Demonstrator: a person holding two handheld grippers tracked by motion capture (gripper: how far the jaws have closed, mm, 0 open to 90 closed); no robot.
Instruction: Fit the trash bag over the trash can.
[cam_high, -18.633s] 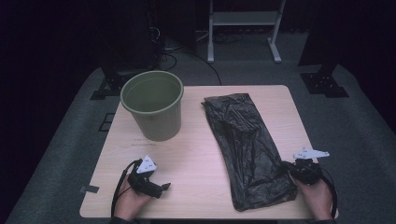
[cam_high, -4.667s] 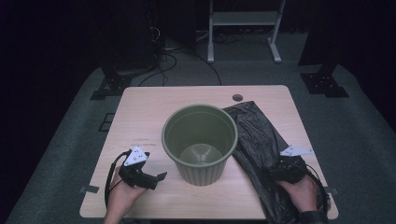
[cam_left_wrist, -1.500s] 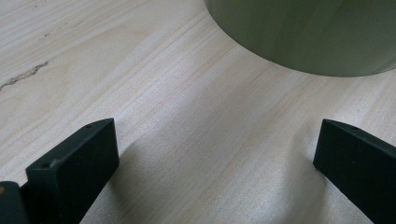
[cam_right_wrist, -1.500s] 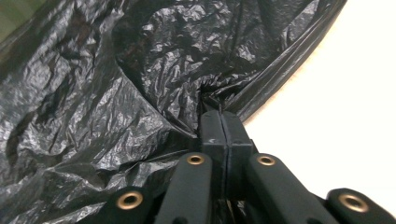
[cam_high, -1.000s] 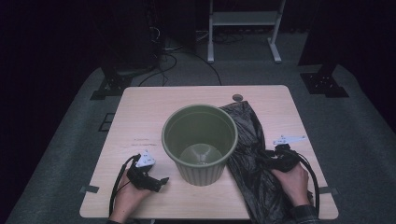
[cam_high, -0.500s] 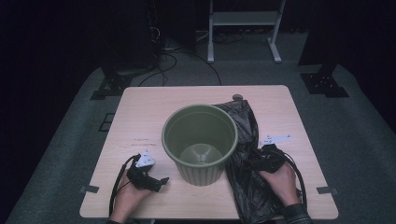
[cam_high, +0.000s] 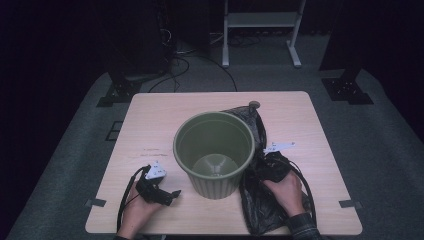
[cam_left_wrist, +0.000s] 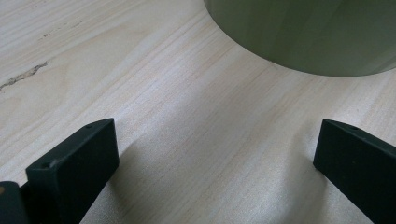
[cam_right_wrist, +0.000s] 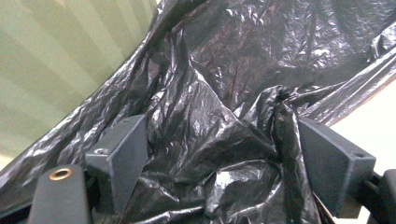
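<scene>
My right gripper (cam_right_wrist: 219, 163) has just been opening wide over the black plastic bag (cam_high: 265, 200), lower right beside the green bucket (cam_high: 214, 150). It looks thin and slippery; I would pinch a raised fold.

Bag (cam_right_wrist: 243, 93): thin black plastic, glossy, crinkled. Bin (cam_high: 215, 152): matt green plastic, ribbed. Table (cam_left_wrist: 163, 116): pale smooth wood grain.

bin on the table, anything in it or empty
Empty: the high view looks straight into the upright green bin and shows its bare bottom.
</scene>
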